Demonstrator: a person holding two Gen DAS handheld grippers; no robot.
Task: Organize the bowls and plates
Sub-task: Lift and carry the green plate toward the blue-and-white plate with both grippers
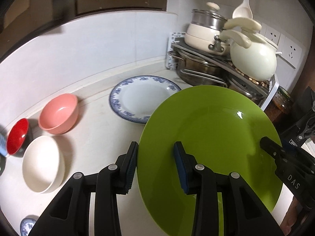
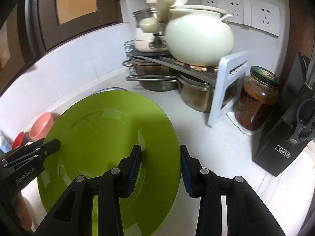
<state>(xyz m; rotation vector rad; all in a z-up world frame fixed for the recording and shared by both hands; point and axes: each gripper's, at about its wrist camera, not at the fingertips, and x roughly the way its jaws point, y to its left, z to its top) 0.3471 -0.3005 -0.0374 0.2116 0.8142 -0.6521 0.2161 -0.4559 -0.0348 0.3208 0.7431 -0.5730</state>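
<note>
Green round glossy plate (image 1: 208, 137) is clamped at both rims: my left gripper (image 1: 156, 167) has its jaws closed on the plate's left edge, my right gripper (image 2: 160, 170) on the right edge. It sits centre frame, tilted, above the white counter (image 1: 94, 129). Upper middle, a blue-patterned white plate (image 1: 141, 98) lies flat; at left, a pink bowl (image 1: 59, 113), red bowl (image 1: 16, 136) and cream bowl (image 1: 42, 164).
</note>
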